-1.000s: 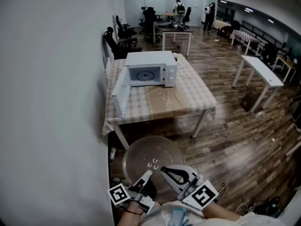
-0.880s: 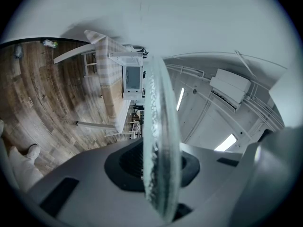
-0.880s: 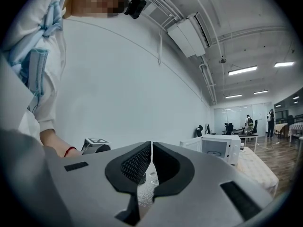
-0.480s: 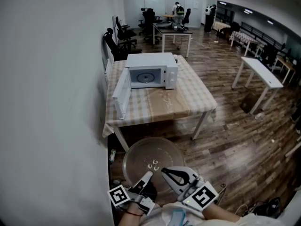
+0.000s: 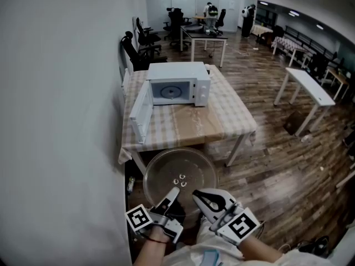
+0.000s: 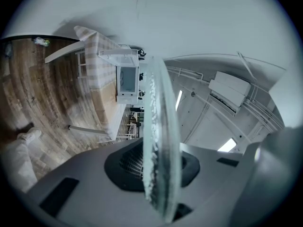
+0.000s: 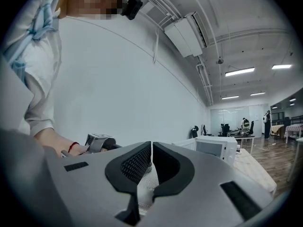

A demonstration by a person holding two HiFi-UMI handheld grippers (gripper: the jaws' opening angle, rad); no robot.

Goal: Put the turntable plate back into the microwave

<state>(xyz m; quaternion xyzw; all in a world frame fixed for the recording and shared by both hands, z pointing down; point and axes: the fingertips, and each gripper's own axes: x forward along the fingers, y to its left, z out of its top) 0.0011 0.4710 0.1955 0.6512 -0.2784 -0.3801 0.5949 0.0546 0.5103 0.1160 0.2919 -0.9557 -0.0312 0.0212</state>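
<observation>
Left claw [image 5: 174, 192] grips the near rim of the glass turntable plate [image 5: 180, 170], held flat in the air; right claw [image 5: 196, 194] beside it, jaws pressed together, empty; beyond, the microwave [image 5: 176, 82] stands door-open on the checked worktop [image 5: 222, 118].

Clear glossy glass plate [image 5: 179, 173]; wood plank floor [image 5: 277, 165]; cloth tbl cover [image 5: 236, 112].

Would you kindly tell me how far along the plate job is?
Done: the microwave door stands open, and the left gripper is clamped on the turntable plate. In hand: the plate is held up short of the table. Left: bringing it over and setting it inside the microwave.
</observation>
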